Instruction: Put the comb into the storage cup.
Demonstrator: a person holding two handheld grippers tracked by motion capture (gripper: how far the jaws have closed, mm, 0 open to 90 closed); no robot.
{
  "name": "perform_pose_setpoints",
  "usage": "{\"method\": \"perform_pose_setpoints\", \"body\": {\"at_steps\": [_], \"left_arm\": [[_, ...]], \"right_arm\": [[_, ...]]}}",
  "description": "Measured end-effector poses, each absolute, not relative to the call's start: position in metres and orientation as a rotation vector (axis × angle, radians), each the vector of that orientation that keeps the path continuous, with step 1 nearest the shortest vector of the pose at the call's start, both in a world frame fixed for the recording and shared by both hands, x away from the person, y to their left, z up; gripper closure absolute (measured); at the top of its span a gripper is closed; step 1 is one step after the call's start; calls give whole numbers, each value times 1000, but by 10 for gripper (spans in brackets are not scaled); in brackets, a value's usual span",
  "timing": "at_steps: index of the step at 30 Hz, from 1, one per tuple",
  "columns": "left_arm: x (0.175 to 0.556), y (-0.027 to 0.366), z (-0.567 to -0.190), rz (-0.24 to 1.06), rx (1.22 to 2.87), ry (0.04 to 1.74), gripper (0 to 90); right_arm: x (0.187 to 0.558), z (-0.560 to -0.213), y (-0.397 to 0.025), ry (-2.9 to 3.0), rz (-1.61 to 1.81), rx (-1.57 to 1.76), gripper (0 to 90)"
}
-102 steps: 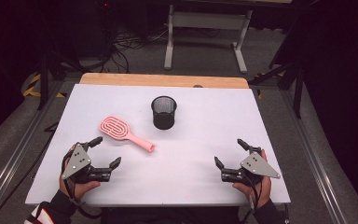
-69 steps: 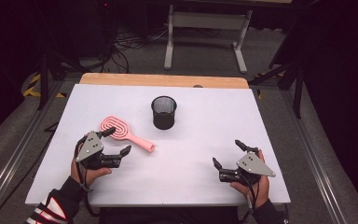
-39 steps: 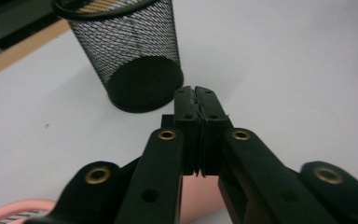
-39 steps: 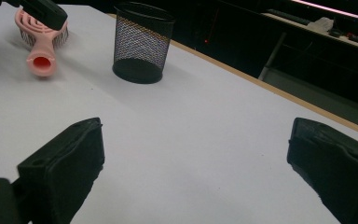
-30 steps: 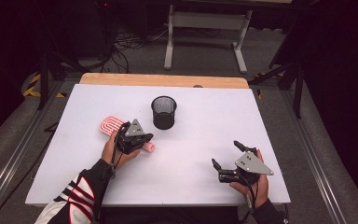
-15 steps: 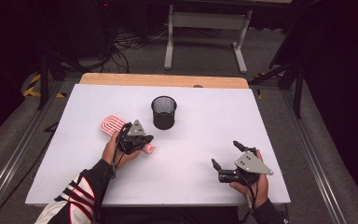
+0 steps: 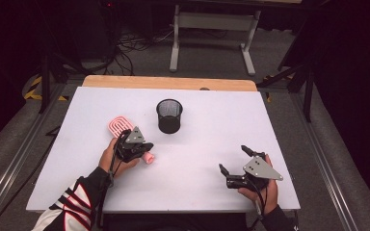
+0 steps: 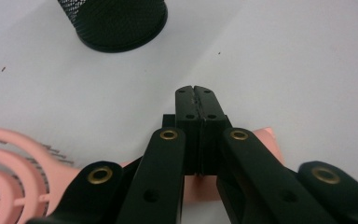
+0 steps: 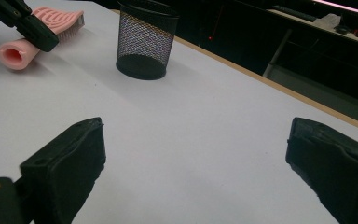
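The pink hairbrush (image 7: 125,134) lies on the white table (image 7: 289,125), left of the middle, its round head toward the far left corner and its handle pointing toward the near edge. The left gripper (image 7: 142,148) sits right over that handle. In the left gripper view the two black jaws meet tip to tip above the pink handle (image 8: 261,140), which shows on both sides beneath them — whether they pinch the handle or merely rest closed on top of it, I cannot tell. The person's left hand (image 7: 113,155) wraps the gripper from the near side.

A black mesh cup (image 7: 169,115) stands upright near the middle of the table, toward the far edge, just beyond the brush and apart from it.

The right gripper (image 7: 233,166) hovers near the near right corner, held in the right hand (image 7: 262,185). Its jaws stand wide apart with nothing between them — only bare table.
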State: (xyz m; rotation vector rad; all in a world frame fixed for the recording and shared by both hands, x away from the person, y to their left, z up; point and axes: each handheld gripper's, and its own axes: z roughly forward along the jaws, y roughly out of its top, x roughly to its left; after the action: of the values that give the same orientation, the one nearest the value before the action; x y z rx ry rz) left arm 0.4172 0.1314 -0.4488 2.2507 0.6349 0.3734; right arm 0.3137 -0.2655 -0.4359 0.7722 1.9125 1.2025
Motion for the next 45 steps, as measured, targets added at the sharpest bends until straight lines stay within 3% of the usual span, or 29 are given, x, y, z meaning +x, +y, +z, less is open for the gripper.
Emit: {"method": "perform_pose_setpoints", "body": {"at_steps": [45], "left_arm": [[380, 185, -456, 420, 2280, 702, 877]], "right_arm": [[309, -432, -269, 1890, 1189, 734, 78]]}}
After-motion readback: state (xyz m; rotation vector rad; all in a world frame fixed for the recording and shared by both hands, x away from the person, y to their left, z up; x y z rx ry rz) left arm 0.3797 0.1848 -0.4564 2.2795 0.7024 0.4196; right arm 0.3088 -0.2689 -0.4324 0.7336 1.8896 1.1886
